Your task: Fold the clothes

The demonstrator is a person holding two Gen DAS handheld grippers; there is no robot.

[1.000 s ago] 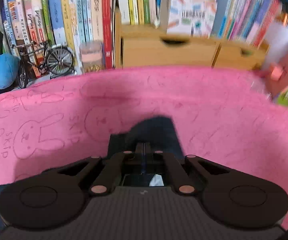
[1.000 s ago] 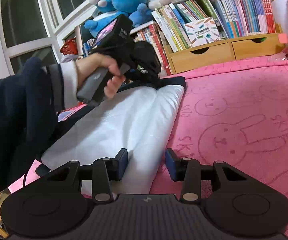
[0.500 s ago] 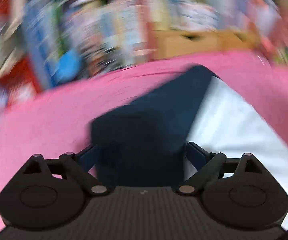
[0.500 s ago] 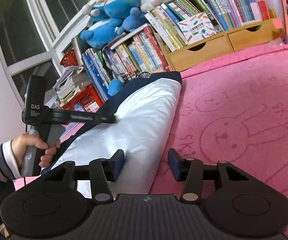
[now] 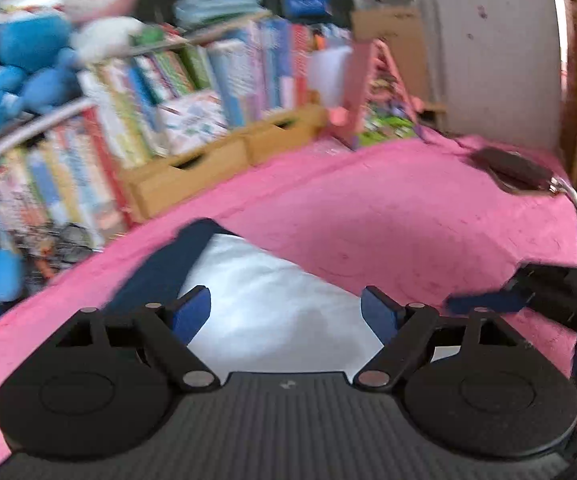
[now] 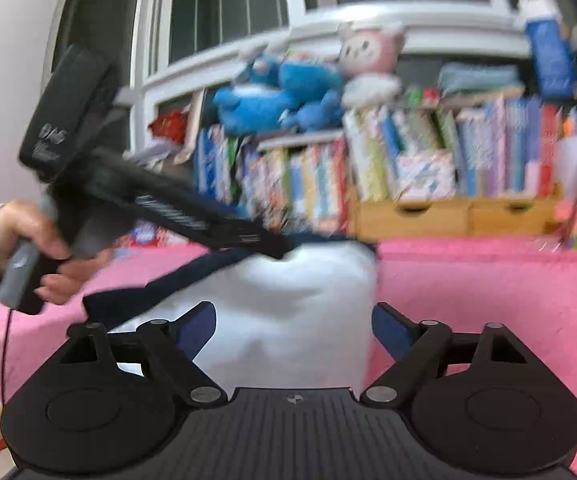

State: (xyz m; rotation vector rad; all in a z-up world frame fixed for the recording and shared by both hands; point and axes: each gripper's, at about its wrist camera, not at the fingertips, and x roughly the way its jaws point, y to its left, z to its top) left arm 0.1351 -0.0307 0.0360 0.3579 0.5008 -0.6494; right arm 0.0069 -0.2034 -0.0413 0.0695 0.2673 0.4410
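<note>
The white folded garment with a dark navy edge (image 5: 264, 300) lies on the pink bunny-print blanket (image 5: 388, 216), its navy band running along the left side toward the books. The left gripper (image 5: 286, 314) hangs above the near part of the garment with its blue-padded fingers spread wide and nothing between them. The right gripper (image 6: 294, 330) is likewise wide apart and empty, poised over the near white end of the cloth.

Behind the blanket, two light wooden drawers (image 6: 452, 214) sit under a row of upright colourful books (image 6: 488, 148); both are closed, so their contents cannot be seen. A blue plush toy (image 6: 280, 96) and a pink-and-white plush doll (image 6: 370, 64) rest on top of the books.

Only the right wrist view shows the person's left hand (image 6: 36, 248) wrapped round the grey handle of the left tool, whose fingertips reach to the far navy corner of the garment, and the white-framed window (image 6: 288, 8) behind. Only the left wrist view shows a dark flat pouch with a metal ring (image 5: 516, 170) at the blanket's far right corner, and the tip of the right gripper entering from the right edge.
</note>
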